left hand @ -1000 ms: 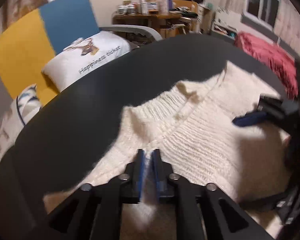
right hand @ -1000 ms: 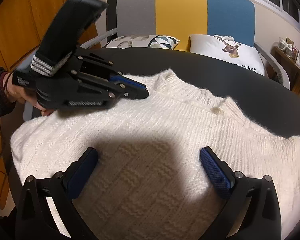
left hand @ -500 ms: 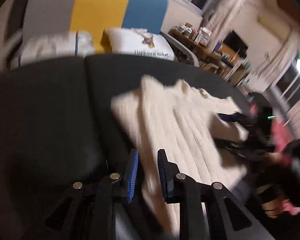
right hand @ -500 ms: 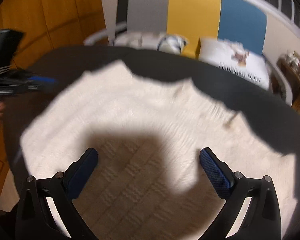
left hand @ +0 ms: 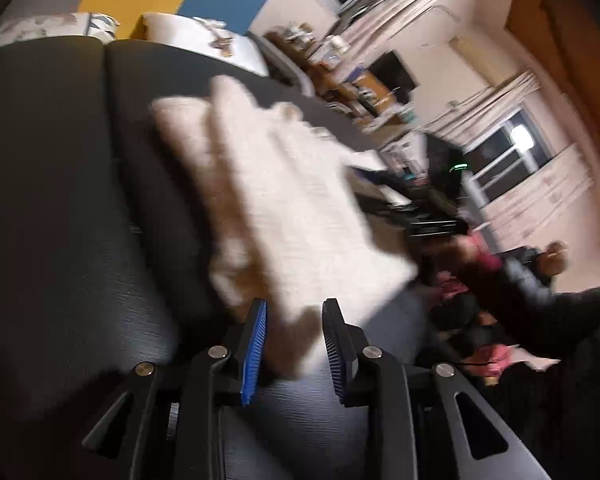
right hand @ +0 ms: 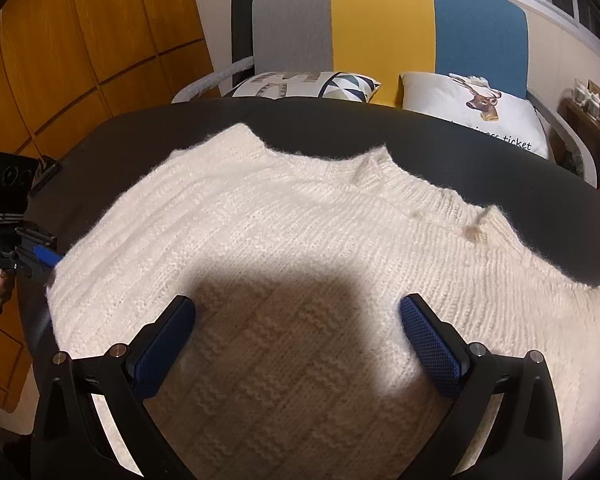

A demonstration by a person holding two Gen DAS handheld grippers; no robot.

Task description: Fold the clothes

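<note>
A cream knitted sweater point(right hand: 300, 220) lies spread flat on the black round table point(right hand: 500, 168), collar toward the sofa. My right gripper point(right hand: 296, 332) hangs open over its lower middle, wide apart, holding nothing. My left gripper point(right hand: 48, 259) is at the sweater's left edge, held by a hand. In the blurred left wrist view the left gripper point(left hand: 294, 340) has a corner of the sweater point(left hand: 292, 208) between its blue pads. Its jaws are opening, and the pads do not visibly press on the cloth. The right gripper point(left hand: 420, 216) shows dark and blurred across the sweater.
Behind the table stands a sofa point(right hand: 384, 20) with a grey, yellow and blue back and two printed cushions point(right hand: 472, 112). Wooden cupboard doors point(right hand: 80, 60) fill the left. A cluttered desk point(left hand: 340, 80) and a window point(left hand: 512, 148) lie beyond the table's far side.
My left gripper has left the collar, swung out to the sweater's left corner and rolled, and its jaws stand wider. The right gripper has stayed open in place.
</note>
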